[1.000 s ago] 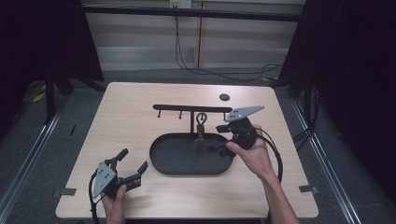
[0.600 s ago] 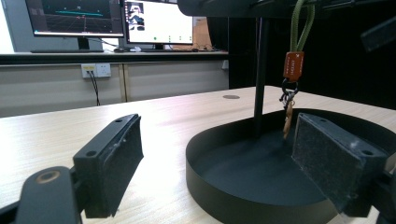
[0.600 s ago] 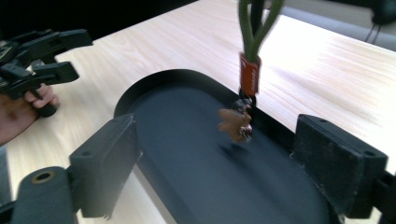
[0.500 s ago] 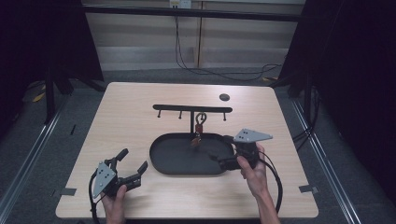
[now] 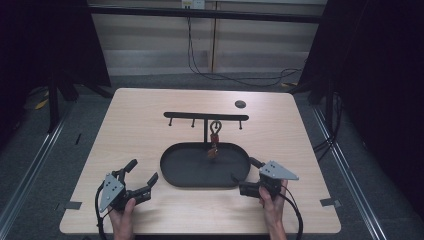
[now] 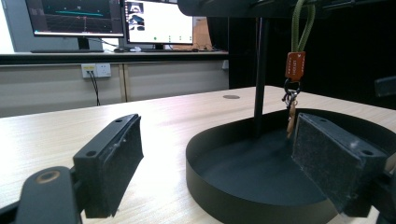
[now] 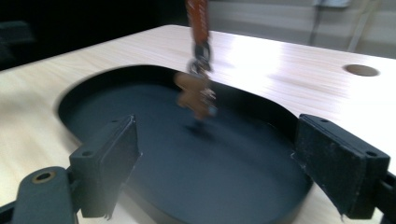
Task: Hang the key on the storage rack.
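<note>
Hanging from the black T-shaped hook rack is a key bunch on an olive loop with an orange tag, and it dangles just above the far part of the black oval tray that forms the rack's base. Tray and rack stand near the middle of the light wooden table.

At the near left of the table, a hand holds the left gripper, jaws spread wide and empty, aimed towards the tray's left end and just apart from it. In the left gripper view, the tray's rim sits between the two pads, with the key bunch hanging farther off.

At the near right, the other hand holds the right gripper beside the tray's right end, jaws likewise released, gripping nothing. Its view looks across the tray floor; the keys appear blurred there, possibly swinging.

A round dark hole sits in the tabletop at the far right.
</note>
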